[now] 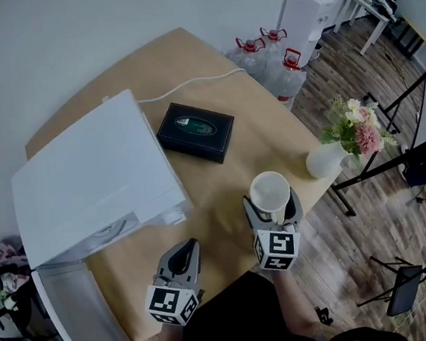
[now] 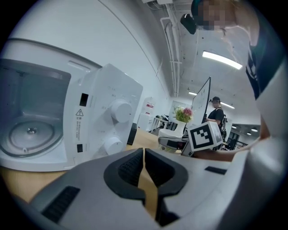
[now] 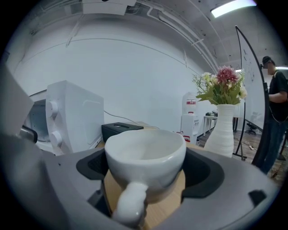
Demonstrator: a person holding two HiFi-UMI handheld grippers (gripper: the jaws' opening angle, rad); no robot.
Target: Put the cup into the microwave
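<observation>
Right hand-held gripper (image 1: pixel 272 202) pinching cup (image 1: pixel 269 190) by its sides, left hand-held gripper (image 1: pixel 182 253) pressed together, empty; best carry cup level, leftward into open microwave (image 1: pixel 94 177), avoiding its control panel.

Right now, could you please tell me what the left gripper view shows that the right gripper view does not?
Only the left gripper view looks into the open microwave, with its glass turntable, and shows the left hand-held gripper shut and empty. Only the right gripper view shows the right hand-held gripper clamped on the white cup, handle toward the camera. Both share the microwave's knobs, the vase of flowers and the wooden table.
</observation>
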